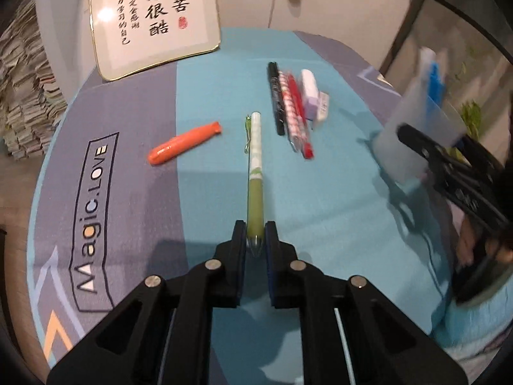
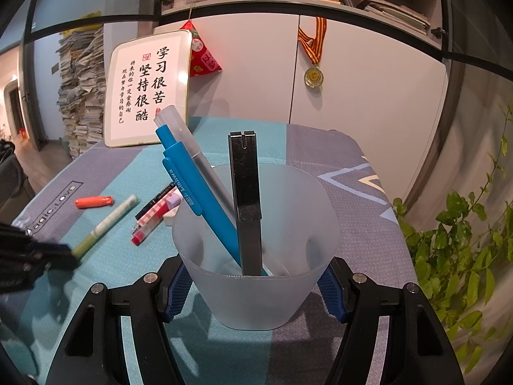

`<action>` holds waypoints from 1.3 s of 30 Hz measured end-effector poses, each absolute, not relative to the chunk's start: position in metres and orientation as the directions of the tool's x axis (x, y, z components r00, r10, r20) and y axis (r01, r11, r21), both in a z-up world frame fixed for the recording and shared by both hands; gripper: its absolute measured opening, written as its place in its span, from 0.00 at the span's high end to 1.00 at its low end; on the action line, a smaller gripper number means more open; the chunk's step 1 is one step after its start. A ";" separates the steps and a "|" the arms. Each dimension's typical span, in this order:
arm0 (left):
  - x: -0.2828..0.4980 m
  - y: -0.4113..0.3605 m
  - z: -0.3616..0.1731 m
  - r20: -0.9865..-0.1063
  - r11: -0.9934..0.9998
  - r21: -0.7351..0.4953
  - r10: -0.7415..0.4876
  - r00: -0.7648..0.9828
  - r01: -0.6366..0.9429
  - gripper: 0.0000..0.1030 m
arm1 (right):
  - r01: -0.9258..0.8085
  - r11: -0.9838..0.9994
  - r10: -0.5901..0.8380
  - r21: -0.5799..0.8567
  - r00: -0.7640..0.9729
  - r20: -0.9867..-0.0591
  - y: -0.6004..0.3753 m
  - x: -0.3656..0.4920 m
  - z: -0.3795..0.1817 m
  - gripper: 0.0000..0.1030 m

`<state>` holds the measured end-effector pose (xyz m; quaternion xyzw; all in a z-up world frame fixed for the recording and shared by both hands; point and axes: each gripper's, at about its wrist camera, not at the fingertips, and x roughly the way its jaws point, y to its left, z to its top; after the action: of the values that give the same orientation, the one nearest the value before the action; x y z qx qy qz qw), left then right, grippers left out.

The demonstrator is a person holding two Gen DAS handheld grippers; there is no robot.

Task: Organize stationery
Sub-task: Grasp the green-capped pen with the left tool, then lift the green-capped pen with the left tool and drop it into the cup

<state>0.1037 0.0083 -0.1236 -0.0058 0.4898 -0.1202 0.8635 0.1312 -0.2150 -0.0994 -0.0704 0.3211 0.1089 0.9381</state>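
A green and white pen point(image 1: 255, 166) points away from me over the blue desk mat point(image 1: 205, 192). My left gripper point(image 1: 255, 237) is shut on its green tip end; in the right wrist view that gripper point(image 2: 48, 256) is a blur at the left with the pen point(image 2: 105, 224) sticking out. My right gripper point(image 2: 255, 288) is shut on a frosted cup point(image 2: 256, 301) holding a blue pen point(image 2: 195, 192), a grey pen and a black clip-like bar point(image 2: 245, 192). An orange marker point(image 1: 184, 142), a black pen point(image 1: 276, 99), red pens point(image 1: 298, 118) and a white eraser point(image 1: 309, 91) lie on the mat.
A framed calligraphy board point(image 2: 144, 93) leans at the back of the desk. A tall paper stack point(image 2: 80, 96) stands beyond the left edge. A leafy plant point(image 2: 455, 256) hangs past the right edge. A medal point(image 2: 313, 77) hangs on the cabinet door.
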 end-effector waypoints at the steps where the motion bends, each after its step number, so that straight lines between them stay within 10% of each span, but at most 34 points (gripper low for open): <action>1: 0.102 0.007 -0.121 -0.840 0.970 -0.115 -0.209 0.501 0.212 0.77 | -0.250 0.966 0.159 -0.062 0.770 -0.618 -0.215 0.131 -0.099 0.33; 3: 0.108 0.004 -0.114 -0.819 0.975 -0.071 -0.177 0.545 0.210 0.57 | -0.249 0.966 0.159 -0.062 0.770 -0.618 -0.215 0.131 -0.099 0.33; 11: 0.189 -0.019 -0.132 -0.859 0.975 -0.003 -0.117 0.498 0.223 0.79 | -0.250 0.967 0.163 -0.055 0.769 -0.618 -0.215 0.131 -0.099 0.33; 24: 0.212 -0.025 -0.125 -0.851 0.978 -0.025 -0.130 0.508 0.209 0.88 | -0.250 0.967 0.165 -0.053 0.768 -0.618 -0.216 0.130 -0.100 0.33; 39: 0.123 -0.036 -0.007 -0.595 0.957 0.007 -0.230 0.770 0.291 0.88 | -0.249 0.966 0.158 -0.063 0.771 -0.617 -0.214 0.130 -0.100 0.33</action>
<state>0.1232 -0.0362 -0.0071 0.0493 0.3096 -0.1385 0.9394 0.1299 -0.2144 -0.0997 -0.0709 0.3209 0.1085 0.9382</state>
